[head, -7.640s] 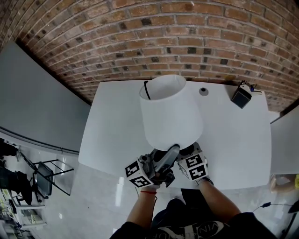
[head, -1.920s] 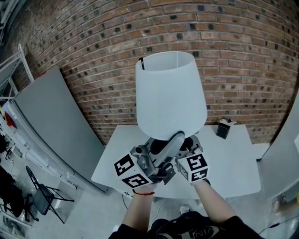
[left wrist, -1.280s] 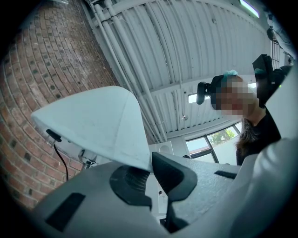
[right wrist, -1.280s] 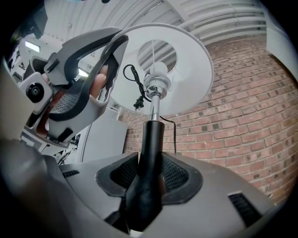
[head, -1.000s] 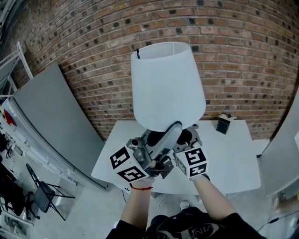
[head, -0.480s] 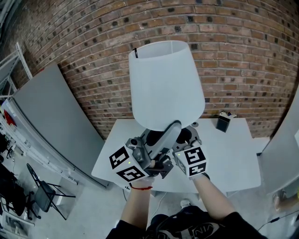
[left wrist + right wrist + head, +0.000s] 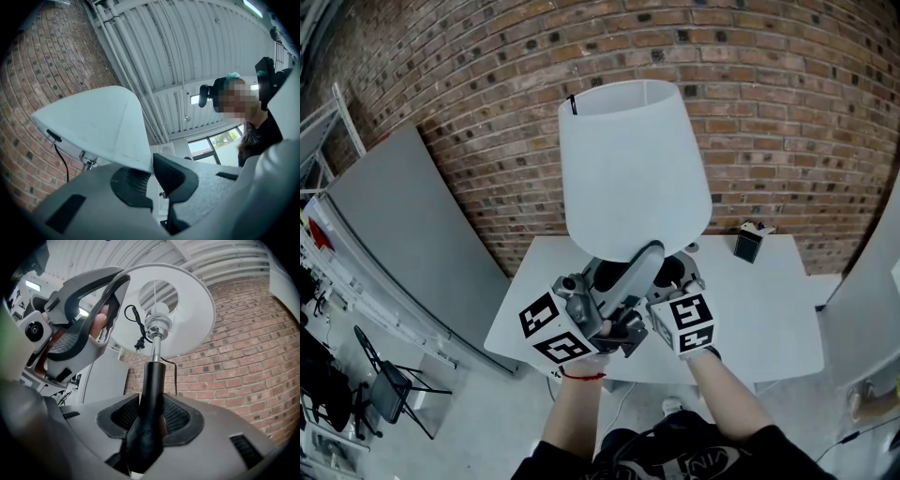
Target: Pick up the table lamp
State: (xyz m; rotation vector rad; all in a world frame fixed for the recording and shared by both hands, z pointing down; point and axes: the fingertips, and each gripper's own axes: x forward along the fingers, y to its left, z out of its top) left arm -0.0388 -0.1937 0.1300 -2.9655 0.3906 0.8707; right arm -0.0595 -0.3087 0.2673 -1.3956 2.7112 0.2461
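Head view: lamp [image 7: 633, 169] is up in the air above the white table [image 7: 769, 319], roughly upright, w/ brick wall [image 7: 787, 112] behind. Its black stem [image 7: 153, 376] is clamped by the right gripper [image 7: 152, 416], pads pressing both sides. Jaws of the left gripper [image 7: 151, 171] are nearly together and prob. pinching the shade [image 7: 93, 122] at its lower rim; contact partly hidden. Cord [image 7: 135, 329] w/ plug hangs under the shade.

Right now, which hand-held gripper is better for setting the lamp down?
Probably the right hand-held gripper: it clamps the black lamp stem; the left hand-held gripper only pinches the lampshade edge.
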